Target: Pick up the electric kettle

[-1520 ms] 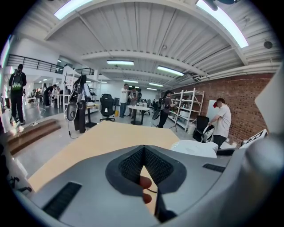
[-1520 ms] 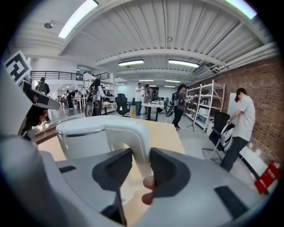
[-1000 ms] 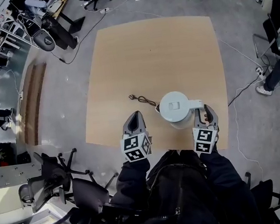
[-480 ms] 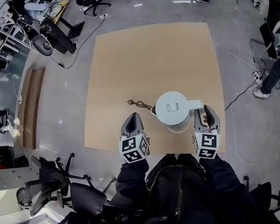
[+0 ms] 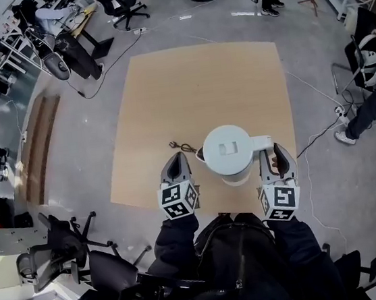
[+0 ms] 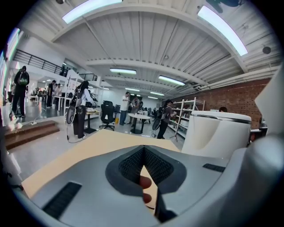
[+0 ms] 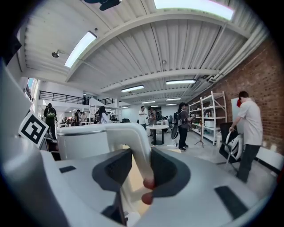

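Note:
The white electric kettle [image 5: 227, 151] hangs near the front edge of the wooden table [image 5: 200, 83], its round lid facing up. My right gripper [image 5: 274, 150] is shut on the kettle's handle [image 7: 135, 144], which runs down between the dark pads; the kettle body [image 7: 82, 139] fills the left of the right gripper view [image 7: 141, 165]. My left gripper [image 5: 178, 159] hovers just left of the kettle, its jaws closed together with nothing between them [image 6: 143, 156]. In the left gripper view the kettle [image 6: 217, 133] stands off to the right. A black power cord [image 5: 182, 146] lies on the table beside it.
Office chairs [image 5: 70, 242] crowd the floor at the lower left. A person [image 5: 372, 99] stands right of the table, with a cable [image 5: 315, 136] on the floor there. More desks and people line the far left.
The kettle looks larger in the head view than a second ago, having risen toward the camera with the right gripper on its handle. The left gripper kept its place beside it.

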